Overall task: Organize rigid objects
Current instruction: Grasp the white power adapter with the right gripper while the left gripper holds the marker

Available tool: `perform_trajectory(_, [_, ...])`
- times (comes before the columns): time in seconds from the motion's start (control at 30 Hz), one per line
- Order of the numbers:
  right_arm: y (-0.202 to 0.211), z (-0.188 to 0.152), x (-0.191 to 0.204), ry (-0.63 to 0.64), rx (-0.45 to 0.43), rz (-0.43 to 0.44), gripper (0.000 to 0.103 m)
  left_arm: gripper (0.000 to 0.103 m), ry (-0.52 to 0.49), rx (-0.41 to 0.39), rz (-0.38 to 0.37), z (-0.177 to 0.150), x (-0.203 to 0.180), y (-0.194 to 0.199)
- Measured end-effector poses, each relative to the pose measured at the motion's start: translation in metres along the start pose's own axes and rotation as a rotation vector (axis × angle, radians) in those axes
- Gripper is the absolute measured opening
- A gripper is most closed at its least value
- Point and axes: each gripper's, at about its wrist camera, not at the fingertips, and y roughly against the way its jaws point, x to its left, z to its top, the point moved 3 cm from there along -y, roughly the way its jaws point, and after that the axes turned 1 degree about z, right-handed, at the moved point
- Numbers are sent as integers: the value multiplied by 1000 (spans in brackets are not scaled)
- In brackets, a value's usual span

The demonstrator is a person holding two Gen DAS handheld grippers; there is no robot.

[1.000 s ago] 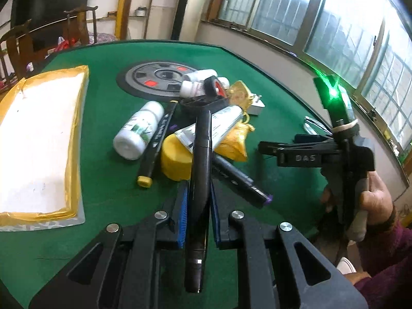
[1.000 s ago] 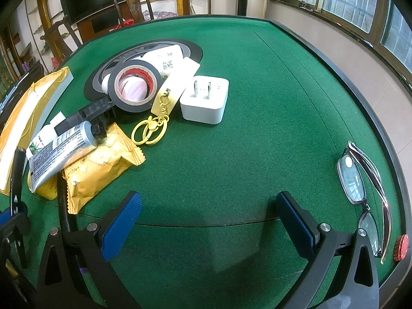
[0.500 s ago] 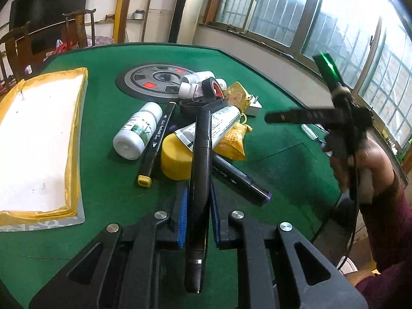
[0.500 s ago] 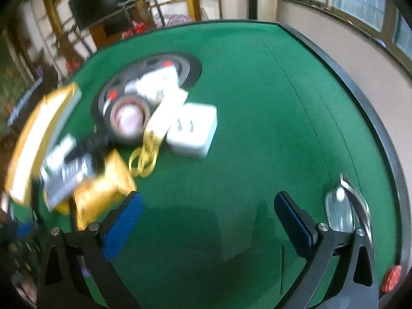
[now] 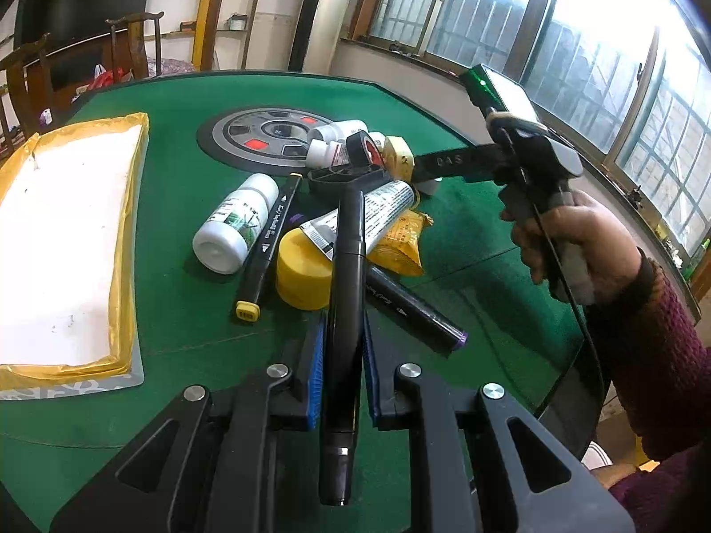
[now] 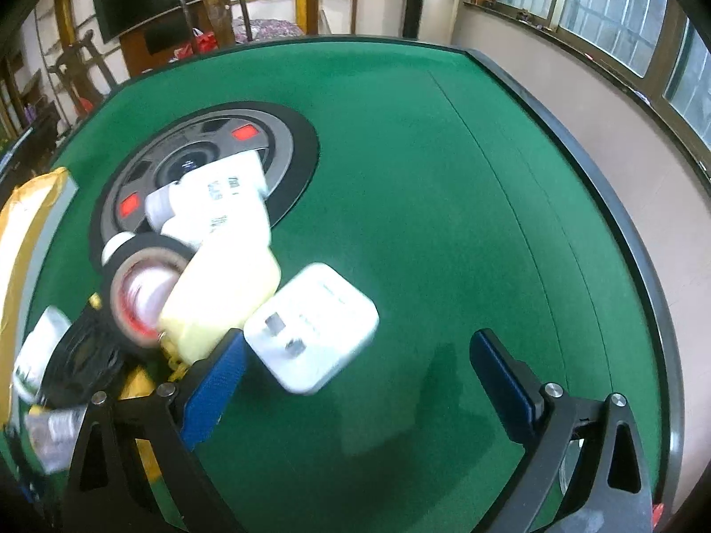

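White charger block [image 6: 311,326]: lying on green tabletop [image 6: 444,200], prongs up, at near edge of clutter pile. Relative to block: right claw [image 6: 355,368] directly in front, spread wide, nothing held; left blue pad [image 6: 213,393] almost touching block's near-left corner, right pad well clear to the right. Block thus off-centre, toward left side of the gap. Squarish, no clear long axis; flat faces suit a pinch. Pale yellow tag [image 6: 222,297] and tape roll [image 6: 142,293] just left of block, tag apparently touching it; blur prevents certainty. Judgement: right claw nearer, likely next pick; needs shift left to centre, else risk of nudging tag.

Left claw [image 5: 340,373]: clenched on black marker [image 5: 344,311], long axis running straight ahead along fingers, held above tabletop. Well left of block: gold-edged white tray [image 5: 129,240], probable drop place.
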Motion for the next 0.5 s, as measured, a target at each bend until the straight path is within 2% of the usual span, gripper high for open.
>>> perform_trajectory(0.03, [0, -1, -2, -18, 5, 23, 64, 13, -2, 0, 2, 0, 0, 0])
perform_trajectory(0.07, [0, -3, -4, -33, 6, 42, 56, 13, -3, 2, 6, -1, -1, 0])
perform_trajectory(0.1, [1, -3, -4, -28, -7, 22, 51, 13, -2, 5, 9, -1, -1, 0])
perform_trajectory(0.17, [2, -9, -6, -39, -30, 58, 51, 13, -1, 9, 10, 0, 0, -1])
perform_trajectory(0.5, [10, -31, -13, 63, -118, 93, 51, 13, -9, 37, 28, -1, -1, -7])
